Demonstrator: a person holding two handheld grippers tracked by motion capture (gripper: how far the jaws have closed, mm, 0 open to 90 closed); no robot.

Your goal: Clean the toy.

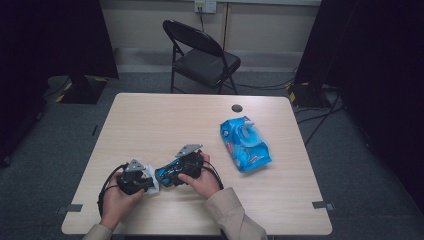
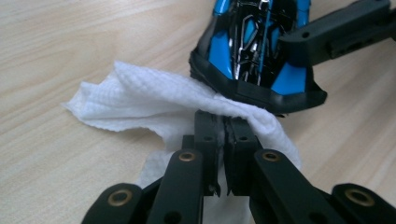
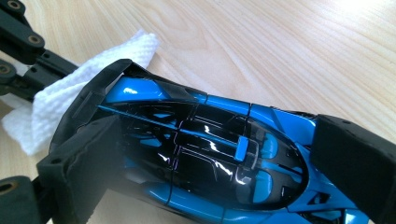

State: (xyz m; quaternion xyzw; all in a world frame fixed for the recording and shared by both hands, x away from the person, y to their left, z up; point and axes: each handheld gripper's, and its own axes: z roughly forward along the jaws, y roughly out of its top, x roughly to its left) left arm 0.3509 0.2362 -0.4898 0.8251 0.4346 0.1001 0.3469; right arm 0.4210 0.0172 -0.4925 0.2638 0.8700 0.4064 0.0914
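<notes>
Nearest the desk's [image 1: 150, 120] front edge, the left claw [image 2: 225, 135] pinches a white wipe [image 2: 140, 98] against one end of the blue toy car [image 3: 210, 154], whose long axis runs toward it; the right claw [image 3: 210, 163] clamps the car's 2 sides.

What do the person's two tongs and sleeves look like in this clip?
Both tongs, left and right, are black, each topped by a grey three-cornered plate, with black cables looping off them. Up close the jaws are matte black linkage bars joined by brass-coloured rivets, ending in blocky black pads. The person wears beige long sleeves.
</notes>
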